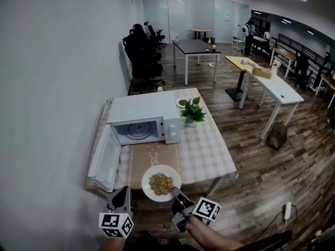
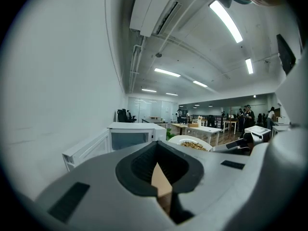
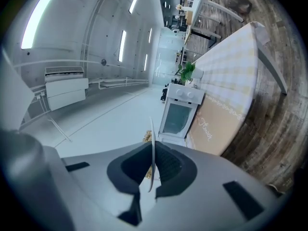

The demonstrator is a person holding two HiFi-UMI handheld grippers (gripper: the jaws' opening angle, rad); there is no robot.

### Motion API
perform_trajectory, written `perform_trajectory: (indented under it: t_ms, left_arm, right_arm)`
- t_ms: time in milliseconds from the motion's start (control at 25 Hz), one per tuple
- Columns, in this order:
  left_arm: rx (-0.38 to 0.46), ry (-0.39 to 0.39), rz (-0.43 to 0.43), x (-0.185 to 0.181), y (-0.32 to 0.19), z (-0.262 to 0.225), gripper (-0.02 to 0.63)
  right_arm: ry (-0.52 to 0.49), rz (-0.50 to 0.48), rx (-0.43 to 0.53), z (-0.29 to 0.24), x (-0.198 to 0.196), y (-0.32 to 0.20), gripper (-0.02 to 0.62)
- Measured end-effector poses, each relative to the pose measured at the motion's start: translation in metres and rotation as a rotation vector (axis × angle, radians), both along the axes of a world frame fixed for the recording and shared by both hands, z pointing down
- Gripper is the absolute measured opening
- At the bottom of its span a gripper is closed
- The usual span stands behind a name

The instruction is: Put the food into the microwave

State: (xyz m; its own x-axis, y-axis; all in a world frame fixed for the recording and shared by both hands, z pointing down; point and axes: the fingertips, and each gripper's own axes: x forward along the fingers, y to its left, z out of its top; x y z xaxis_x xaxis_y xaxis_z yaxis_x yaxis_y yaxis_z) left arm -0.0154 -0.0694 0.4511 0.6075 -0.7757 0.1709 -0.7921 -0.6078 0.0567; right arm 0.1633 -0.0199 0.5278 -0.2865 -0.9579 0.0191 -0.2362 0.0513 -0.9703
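Microwave (image 1: 144,120) sits at the back left of the table (image 1: 209,150). Its door (image 1: 104,158) is swung fully open toward the near side. The cavity is empty and the turntable shows.

Plate (image 1: 147,185) of food (image 1: 161,183) is at the near edge of the table, in front of the open door and well short of the cavity. From here I can't say whether its underside touches the cloth or is held just clear.

Right gripper (image 1: 175,194): fingers pinching the plate's near rim, the thin white edge standing between them.

Left gripper (image 1: 121,195): just left of the plate and apart from it, fingers pressed together at the tips with nothing between.

Plant (image 1: 191,111) and a small bowl (image 1: 181,102) stand to the right of the microwave, out of the path.

Progress, as I judge it: the door is open and the plate is gripped. Left to do: carry the plate level past the door and set it on the turntable. Nothing is inside yet.
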Motion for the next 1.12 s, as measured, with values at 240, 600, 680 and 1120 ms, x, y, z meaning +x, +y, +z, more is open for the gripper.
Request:
perform_trajectory:
  t_ms: [240,600,680,1120]
  left_arm:
    - [0.038,0.011,-0.006,-0.001,-0.034,-0.006,0.008]
    - [0.022,0.050,0.037,-0.005,-0.091,-0.002,0.008]
    - [0.036,0.058,0.025,-0.009,-0.103,-0.005,0.008]
    - [-0.027,0.110,0.088,-0.013,-0.161,0.004,0.008]
  right_arm:
    - [0.008,-0.010,0.009,-0.002,-0.004,-0.034,0.017]
    - [0.049,0.038,-0.015,-0.004,-0.009,-0.089,0.018]
    - [0.053,0.047,-0.016,-0.005,-0.012,-0.100,0.017]
    - [0.062,0.117,-0.044,-0.006,-0.029,-0.145,0.018]
